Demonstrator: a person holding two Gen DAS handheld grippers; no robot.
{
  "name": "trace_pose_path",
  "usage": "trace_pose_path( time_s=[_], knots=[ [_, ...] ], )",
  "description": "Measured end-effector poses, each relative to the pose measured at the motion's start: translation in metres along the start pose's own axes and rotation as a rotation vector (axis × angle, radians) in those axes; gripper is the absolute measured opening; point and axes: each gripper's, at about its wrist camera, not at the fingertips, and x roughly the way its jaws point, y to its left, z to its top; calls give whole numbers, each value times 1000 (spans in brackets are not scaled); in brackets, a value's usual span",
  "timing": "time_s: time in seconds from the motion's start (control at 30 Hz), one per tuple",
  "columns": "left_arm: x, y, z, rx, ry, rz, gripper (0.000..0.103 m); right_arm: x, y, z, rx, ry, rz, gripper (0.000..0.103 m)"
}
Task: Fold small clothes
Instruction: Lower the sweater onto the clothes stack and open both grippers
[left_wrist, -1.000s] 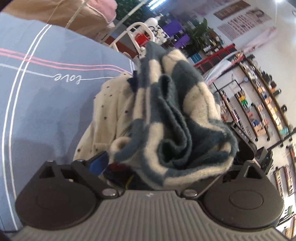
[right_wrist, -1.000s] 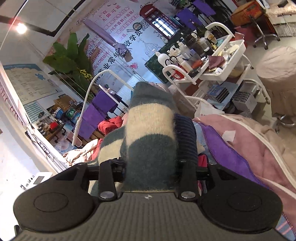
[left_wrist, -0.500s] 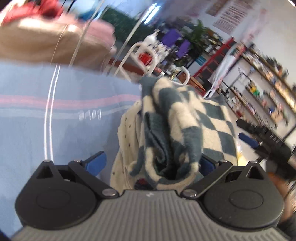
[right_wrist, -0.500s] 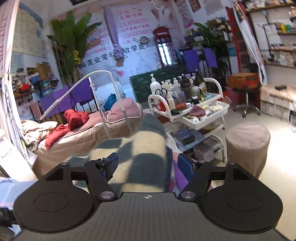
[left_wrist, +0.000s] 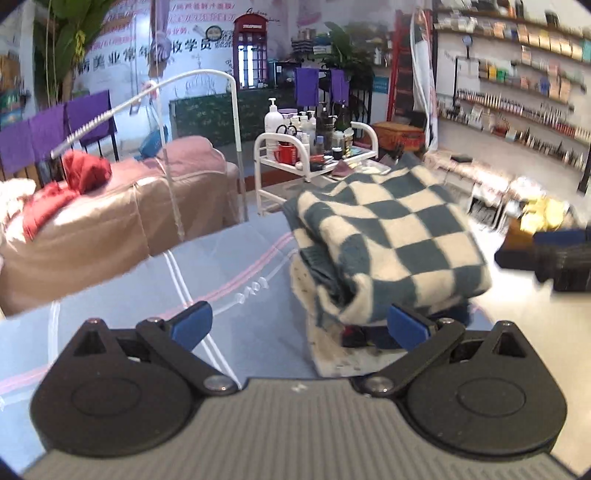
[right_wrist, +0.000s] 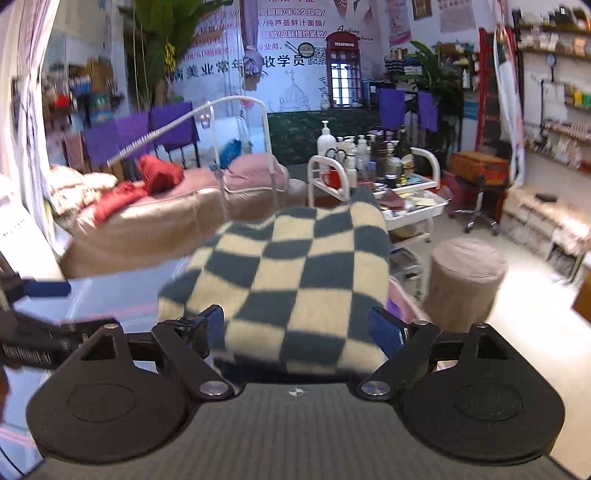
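Note:
A folded teal-and-cream checkered garment (left_wrist: 388, 236) lies on top of a stack that includes a cream dotted garment (left_wrist: 325, 343), on the blue bedsheet (left_wrist: 110, 295). It also shows in the right wrist view (right_wrist: 295, 280). My left gripper (left_wrist: 299, 325) is open, its right finger beside the stack's near corner. My right gripper (right_wrist: 295, 328) is open with the folded garment's near edge between its spread fingers, not pinched. The right gripper shows at the right edge of the left wrist view (left_wrist: 554, 254).
A beige massage bed with red cloth (left_wrist: 81, 221) stands behind the sheet. A white trolley of bottles (left_wrist: 314, 147) is beyond the stack. A round beige stool (right_wrist: 465, 273) stands on the floor to the right. Shelves (left_wrist: 517, 92) line the right wall.
Both grippers have opened and let go of the checkered garment, which now rests folded on the stack. Both have drawn back and levelled out, so the room shows upright.

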Motion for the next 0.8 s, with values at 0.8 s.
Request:
trace_pose_path(
  time_s=[0.8],
  knots=[
    [13, -29, -15, 59, 111, 96, 103, 0, 2, -34, 82, 73, -41, 103]
  ],
)
